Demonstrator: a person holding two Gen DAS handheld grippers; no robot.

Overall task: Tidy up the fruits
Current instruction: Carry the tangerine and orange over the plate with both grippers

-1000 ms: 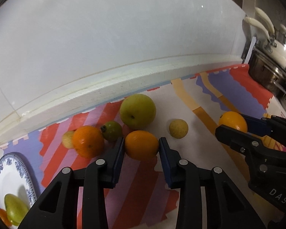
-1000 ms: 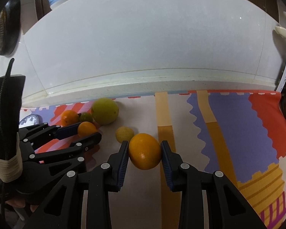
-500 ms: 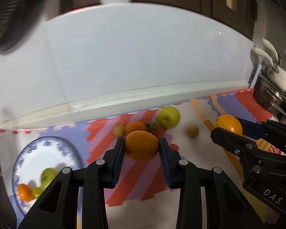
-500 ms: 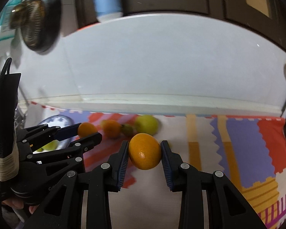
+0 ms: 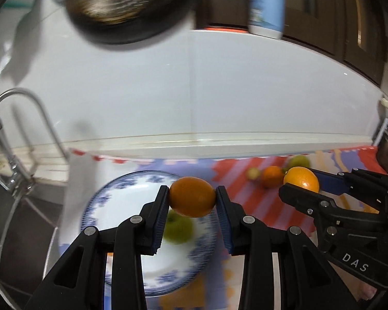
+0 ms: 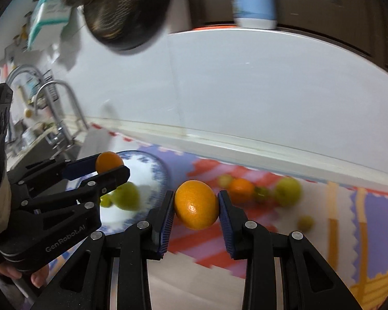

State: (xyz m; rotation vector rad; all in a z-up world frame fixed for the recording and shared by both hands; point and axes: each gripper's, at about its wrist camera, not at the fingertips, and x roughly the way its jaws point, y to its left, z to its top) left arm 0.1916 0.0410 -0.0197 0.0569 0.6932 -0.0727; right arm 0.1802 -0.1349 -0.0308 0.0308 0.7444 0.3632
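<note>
My left gripper (image 5: 192, 201) is shut on an orange (image 5: 192, 198) and hangs over the blue-and-white plate (image 5: 116, 201), which holds a green fruit (image 5: 178, 228). My right gripper (image 6: 196, 204) is shut on a second orange (image 6: 196, 204), above the striped mat just right of the plate (image 6: 156, 173). In the left wrist view the right gripper (image 5: 301, 180) shows at the right with its orange (image 5: 301, 179). In the right wrist view the left gripper (image 6: 108, 164) holds its orange (image 6: 108, 160) over the plate, above green fruits (image 6: 125, 196).
An orange (image 6: 241, 188), a green apple (image 6: 288, 191) and small fruits (image 6: 305, 222) lie on the colourful mat (image 6: 349, 232) by the white backsplash. A tap (image 5: 18, 129) and sink stand at the left. A dark pan (image 5: 126, 7) hangs above; pots stand at the far right.
Both grippers have risen and swung left with their oranges, away from the fruit cluster. The plate has come under the left gripper; the tap and hanging pan have come into view.
</note>
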